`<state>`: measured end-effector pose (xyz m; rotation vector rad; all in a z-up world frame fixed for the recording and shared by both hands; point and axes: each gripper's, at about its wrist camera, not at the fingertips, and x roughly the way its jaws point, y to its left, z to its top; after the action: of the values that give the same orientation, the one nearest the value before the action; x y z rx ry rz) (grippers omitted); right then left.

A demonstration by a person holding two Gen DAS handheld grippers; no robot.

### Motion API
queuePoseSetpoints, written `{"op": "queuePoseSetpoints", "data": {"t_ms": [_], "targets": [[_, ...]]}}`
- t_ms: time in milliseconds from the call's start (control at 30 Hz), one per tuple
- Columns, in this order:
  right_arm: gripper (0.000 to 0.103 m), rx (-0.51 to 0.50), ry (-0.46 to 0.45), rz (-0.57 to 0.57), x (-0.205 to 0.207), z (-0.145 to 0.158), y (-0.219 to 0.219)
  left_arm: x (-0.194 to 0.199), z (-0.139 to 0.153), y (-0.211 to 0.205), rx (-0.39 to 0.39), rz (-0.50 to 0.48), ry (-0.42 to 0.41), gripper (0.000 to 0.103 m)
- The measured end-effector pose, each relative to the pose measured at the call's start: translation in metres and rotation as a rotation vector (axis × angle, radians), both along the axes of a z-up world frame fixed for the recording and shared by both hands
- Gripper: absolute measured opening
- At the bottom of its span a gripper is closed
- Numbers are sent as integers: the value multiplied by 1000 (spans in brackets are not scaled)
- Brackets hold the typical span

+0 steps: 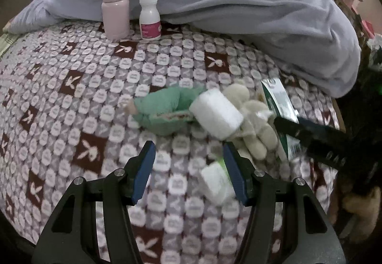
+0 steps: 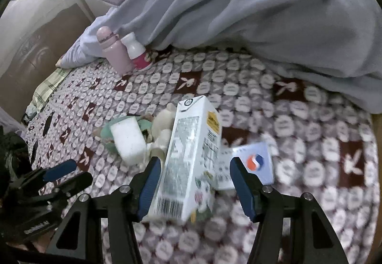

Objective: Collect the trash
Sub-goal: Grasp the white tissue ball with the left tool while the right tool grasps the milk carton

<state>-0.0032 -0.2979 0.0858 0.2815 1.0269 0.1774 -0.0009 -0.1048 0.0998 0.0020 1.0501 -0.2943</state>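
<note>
My right gripper (image 2: 193, 182) is spread around the carton (image 2: 191, 156), center frame; I should square up before squeezing. Left gripper (image 1: 188, 168) is spread, empty.

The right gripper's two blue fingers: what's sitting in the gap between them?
In the right wrist view, a white drink carton lies between the open fingers of the right gripper, nearer one finger; neither visibly grips it.

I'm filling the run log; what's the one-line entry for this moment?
phase: reach | right gripper: open around milk carton | left gripper: open, empty | surface: patterned bedspread
</note>
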Motion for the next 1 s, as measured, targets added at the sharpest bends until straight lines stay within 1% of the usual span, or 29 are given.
{"op": "queuePoseSetpoints", "data": {"t_ms": [33, 100, 133, 233, 333, 367, 400, 433, 467, 500, 533, 600, 700, 833, 1000], "targets": [[49, 35, 13, 1, 4, -7, 0, 5, -2, -2, -12, 0, 7, 57], [50, 76, 0, -4, 6, -13, 0, 17, -7, -7, -42, 5, 24, 58], [49, 81, -8, -2, 5, -14, 0, 21, -9, -8, -50, 10, 30, 57], [43, 70, -34, 13, -4, -6, -2, 35, -20, -12, -109, 50, 68, 57], [43, 67, -56, 6, -19, 2, -11, 47, -35, -20, -169, 63, 119, 57], [43, 69, -61, 3, -25, 4, -15, 48, -38, -22, -172, 65, 118, 56], [43, 70, -65, 0, -29, 6, -18, 49, -41, -25, -176, 66, 119, 46], [43, 68, -71, -3, -35, 8, -21, 50, -45, -28, -182, 57, 133, 31], [43, 63, -75, -3, -40, 10, -22, 50, -48, -30, -180, 52, 149, 31], [43, 54, -79, -1, -46, 12, -24, 47, -48, -29, -187, 57, 150, 27], [43, 47, -81, 1, -51, 13, -25, 43, -46, -27, -193, 56, 137, 25], [43, 44, -84, 6, -63, 16, -26, 33, -37, -22, -179, 49, 102, 24], [43, 39, -84, 9, -79, 18, -28, 13, -18, -18, -171, 16, 66, 23], [43, 31, -82, 0, -97, 18, -28, -18, 2, -27, -129, -45, 34, 24], [43, 35, -70, -28, -122, 15, -33, -52, 3, -47, -89, -105, 20, 24]]}}
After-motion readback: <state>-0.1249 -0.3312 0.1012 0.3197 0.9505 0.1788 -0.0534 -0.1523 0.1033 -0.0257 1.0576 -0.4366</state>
